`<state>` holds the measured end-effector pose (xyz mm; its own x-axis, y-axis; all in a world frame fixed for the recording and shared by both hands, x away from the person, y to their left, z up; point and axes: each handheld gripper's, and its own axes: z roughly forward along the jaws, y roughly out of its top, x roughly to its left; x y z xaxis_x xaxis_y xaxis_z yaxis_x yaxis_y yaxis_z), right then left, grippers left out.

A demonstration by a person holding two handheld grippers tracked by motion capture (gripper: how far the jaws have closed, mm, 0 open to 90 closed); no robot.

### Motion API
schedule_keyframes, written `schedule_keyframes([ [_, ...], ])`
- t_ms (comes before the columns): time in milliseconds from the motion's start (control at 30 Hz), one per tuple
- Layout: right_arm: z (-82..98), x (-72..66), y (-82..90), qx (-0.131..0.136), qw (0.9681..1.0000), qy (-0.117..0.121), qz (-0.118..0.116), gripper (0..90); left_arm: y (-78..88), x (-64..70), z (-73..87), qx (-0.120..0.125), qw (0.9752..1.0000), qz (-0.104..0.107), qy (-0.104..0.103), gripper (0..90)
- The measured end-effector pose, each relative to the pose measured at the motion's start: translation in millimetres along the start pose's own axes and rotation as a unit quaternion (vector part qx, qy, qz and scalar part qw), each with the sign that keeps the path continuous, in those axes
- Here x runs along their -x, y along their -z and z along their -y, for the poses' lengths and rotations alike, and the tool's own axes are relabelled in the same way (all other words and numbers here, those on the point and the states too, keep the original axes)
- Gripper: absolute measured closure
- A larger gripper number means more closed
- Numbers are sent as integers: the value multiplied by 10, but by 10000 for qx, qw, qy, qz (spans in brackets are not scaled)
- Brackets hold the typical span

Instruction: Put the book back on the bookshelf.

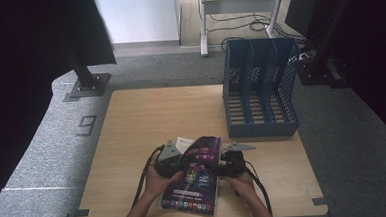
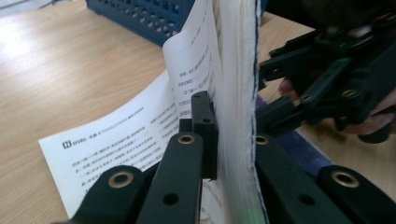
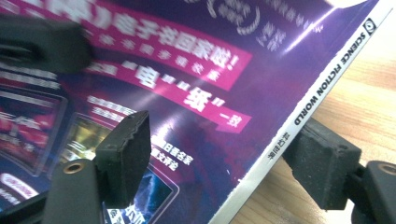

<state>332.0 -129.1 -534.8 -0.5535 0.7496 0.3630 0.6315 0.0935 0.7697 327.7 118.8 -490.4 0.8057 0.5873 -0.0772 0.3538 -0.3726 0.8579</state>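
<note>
In the high view, a purple magazine (image 1: 194, 176) lies near the front edge of the wooden bench (image 1: 131, 121), between the two grippers. The left gripper (image 1: 176, 162) meets its left edge and the right gripper (image 1: 223, 166) its right edge. A blue file rack (image 1: 260, 92) stands well apart, at the far right of the bench.

In the left gripper view, the jaws are clamped on the magazine's page block (image 2: 236, 93), which stands on edge between them. One loose printed page (image 2: 140, 135) curls away outside the left jaw and down onto the bench. The right gripper shows just beyond, at the right.

In the right gripper view, the jaws stand wide, one over the glossy cover (image 3: 187, 93), the other under the white spine (image 3: 327, 79), straddling it. Whether the pads press on it I cannot tell.
</note>
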Motion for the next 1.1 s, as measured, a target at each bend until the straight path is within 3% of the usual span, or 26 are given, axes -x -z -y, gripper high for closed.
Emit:
schedule_keyframes([
  [500, 7, -49, -42, -176, 9994, 202, 226, 273, -153, -134, 138, -292, 9991, 29, 308, 880],
  [800, 18, -49, -126, -283, 9989, 220, 319, 273, -227, -234, 207, -561, 9970, 61, 532, 876],
  [1100, 28, -38, -151, -323, 9987, 188, 352, 276, -247, -242, 224, -618, 9966, 31, 545, 874],
])
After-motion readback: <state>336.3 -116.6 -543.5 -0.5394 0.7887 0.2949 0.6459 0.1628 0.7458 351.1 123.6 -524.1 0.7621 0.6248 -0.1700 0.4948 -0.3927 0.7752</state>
